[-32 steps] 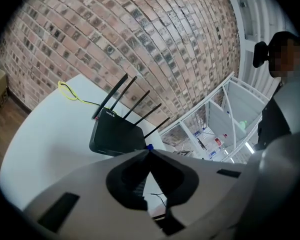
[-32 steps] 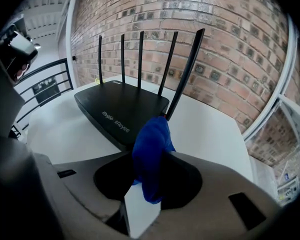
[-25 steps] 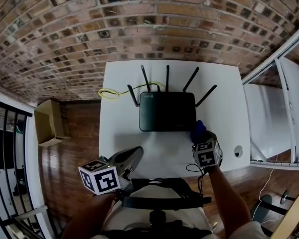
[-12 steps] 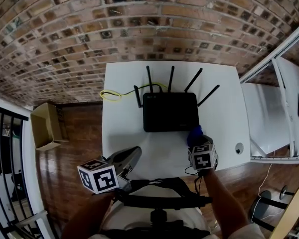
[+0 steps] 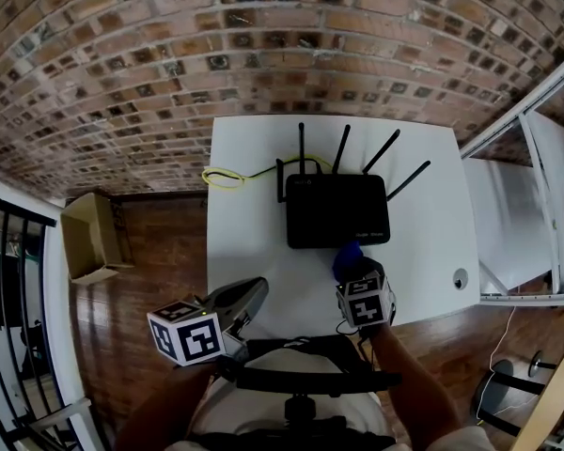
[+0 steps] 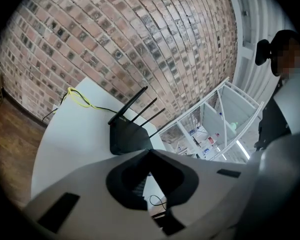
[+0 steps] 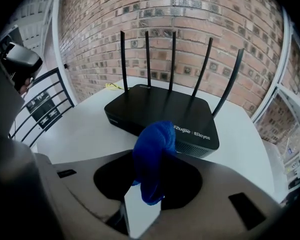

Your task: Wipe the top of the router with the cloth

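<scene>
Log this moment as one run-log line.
right tool: shut on blue cloth | cloth: near router front | left tool: shut, empty

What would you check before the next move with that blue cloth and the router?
1. Grip on the blue cloth: ok, the right gripper is shut on it.
2. Cloth on the router top: not ok, it hangs before the near edge.
3. Router top bare: ok.
4. The antennas out of the path: ok, upright along the far edge.
5. The left gripper out of the way: ok, shut, empty, near the table front edge.
</scene>
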`<control>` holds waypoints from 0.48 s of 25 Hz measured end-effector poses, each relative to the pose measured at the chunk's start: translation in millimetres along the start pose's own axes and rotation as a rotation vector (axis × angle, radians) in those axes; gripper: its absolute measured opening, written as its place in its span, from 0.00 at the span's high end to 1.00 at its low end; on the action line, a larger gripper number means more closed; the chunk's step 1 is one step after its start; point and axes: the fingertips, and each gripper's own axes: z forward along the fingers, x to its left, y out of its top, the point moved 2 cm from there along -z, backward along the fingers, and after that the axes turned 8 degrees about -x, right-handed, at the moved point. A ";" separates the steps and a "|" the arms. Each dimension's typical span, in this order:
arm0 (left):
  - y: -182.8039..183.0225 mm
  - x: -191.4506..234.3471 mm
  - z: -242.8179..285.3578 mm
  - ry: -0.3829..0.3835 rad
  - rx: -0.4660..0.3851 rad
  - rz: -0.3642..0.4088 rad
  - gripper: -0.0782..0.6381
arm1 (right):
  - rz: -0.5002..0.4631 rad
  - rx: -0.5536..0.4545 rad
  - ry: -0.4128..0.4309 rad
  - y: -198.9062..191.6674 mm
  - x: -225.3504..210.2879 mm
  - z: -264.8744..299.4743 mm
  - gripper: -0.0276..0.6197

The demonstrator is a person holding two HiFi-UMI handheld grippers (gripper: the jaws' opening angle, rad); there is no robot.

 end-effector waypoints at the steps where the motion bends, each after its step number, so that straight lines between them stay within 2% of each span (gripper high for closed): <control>1: 0.3 1.9 -3.2 -0.001 0.000 -0.004 0.85 | -0.002 -0.004 0.002 2.2 4.7 0.7 0.75; 9: 3.7 16.5 -21.0 0.003 -0.002 0.003 0.85 | 0.027 -0.044 0.060 19.2 44.7 7.2 0.75; 12: 6.1 19.1 -24.1 0.002 -0.008 0.011 0.85 | 0.002 -0.041 0.073 24.6 59.5 10.0 0.75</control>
